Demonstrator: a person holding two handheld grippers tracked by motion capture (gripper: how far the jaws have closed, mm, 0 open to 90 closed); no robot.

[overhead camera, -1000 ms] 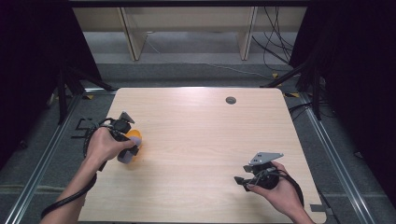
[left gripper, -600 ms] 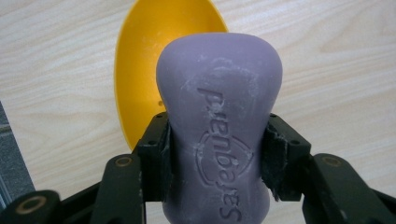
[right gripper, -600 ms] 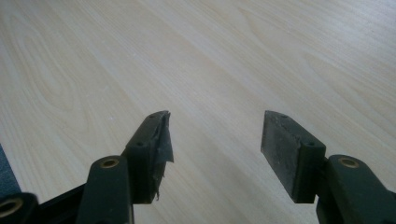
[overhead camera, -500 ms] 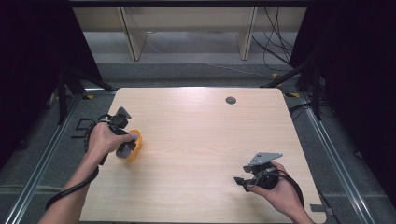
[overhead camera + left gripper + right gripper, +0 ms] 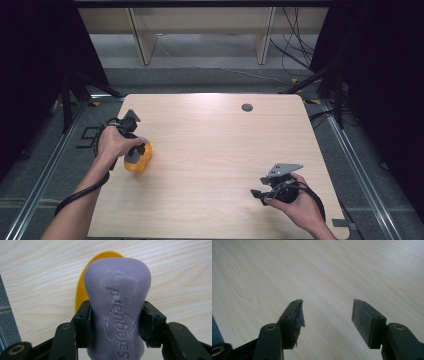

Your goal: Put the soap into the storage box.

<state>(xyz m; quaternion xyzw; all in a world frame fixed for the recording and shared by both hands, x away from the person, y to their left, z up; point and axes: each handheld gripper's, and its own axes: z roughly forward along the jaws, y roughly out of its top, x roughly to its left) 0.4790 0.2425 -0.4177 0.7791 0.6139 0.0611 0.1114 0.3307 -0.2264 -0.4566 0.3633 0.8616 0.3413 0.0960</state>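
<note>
Left gripper [image 5: 117, 322]: I see its jaws pinching a purple handle [image 5: 117, 307] from both sides, pads pressed into the narrowed waist. The handle runs straight away from the camera along the jaw axis, flaring to a rounded end; embossed lettering on its face reads upside down to me. Beyond that end a yellow piece [image 5: 82, 287] curves out to the left, seated against the table [image 5: 37, 277].

High view, same item: left gripper [image 5: 131, 145] near the table's left edge, my left hand [image 5: 112, 142] wrapped over it, the yellow piece [image 5: 139, 159] just below and right of the hand, on the wood. I cannot tell from here how steeply the handle tilts.

Right gripper [image 5: 327, 320]: jaws spread wide, nothing between them, bare wood grain ahead. The left pad's [image 5: 299, 312] covering looks frayed at its edge.

High view: right gripper [image 5: 272, 187] low at the table's [image 5: 210, 135] right front, jaws pointing left, right hand [image 5: 295, 205] behind it, well apart from the left gripper. A small dark round hole [image 5: 247, 107] sits near the far edge.
</note>
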